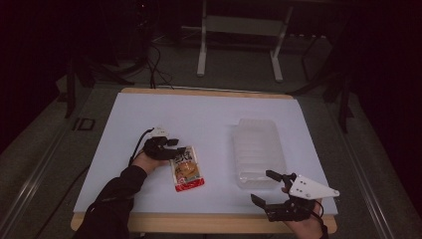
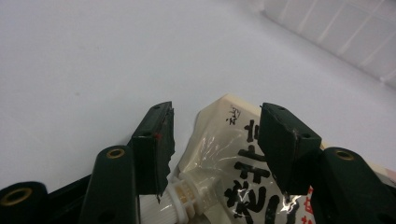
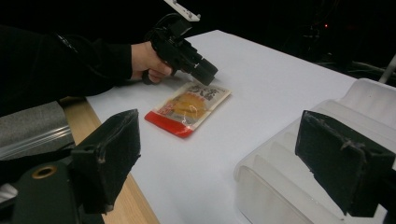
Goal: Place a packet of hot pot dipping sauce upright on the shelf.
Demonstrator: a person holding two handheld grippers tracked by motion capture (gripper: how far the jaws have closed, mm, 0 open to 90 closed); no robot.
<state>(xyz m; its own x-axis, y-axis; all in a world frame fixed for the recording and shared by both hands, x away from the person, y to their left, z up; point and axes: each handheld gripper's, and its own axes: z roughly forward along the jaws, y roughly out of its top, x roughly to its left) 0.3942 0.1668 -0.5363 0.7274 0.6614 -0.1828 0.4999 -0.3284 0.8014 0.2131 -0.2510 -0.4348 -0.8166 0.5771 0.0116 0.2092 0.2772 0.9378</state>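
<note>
A flat snack packet [image 1: 187,172] with an orange picture, black lettering and a red bottom strip lies on the white table sheet [image 1: 199,114]. My left gripper [image 1: 181,149] is low over the packet's far end. In the left gripper view its jaws [image 2: 215,116] stand apart on either side of the packet's [image 2: 224,154] top corner, and the pads do not press on it. My right gripper [image 1: 262,186] is open at the front right, holding nothing, by the near end of a clear plastic tray [image 1: 259,144]. The right gripper view shows the packet [image 3: 189,106] and the left gripper [image 3: 205,72] beyond it.
The clear ribbed tray [image 3: 280,158] lies lengthwise at right of centre. The table's wooden front edge [image 1: 199,221] runs just behind my hands. A metal stand [image 1: 239,30] and cables are on the dark floor beyond the table.
</note>
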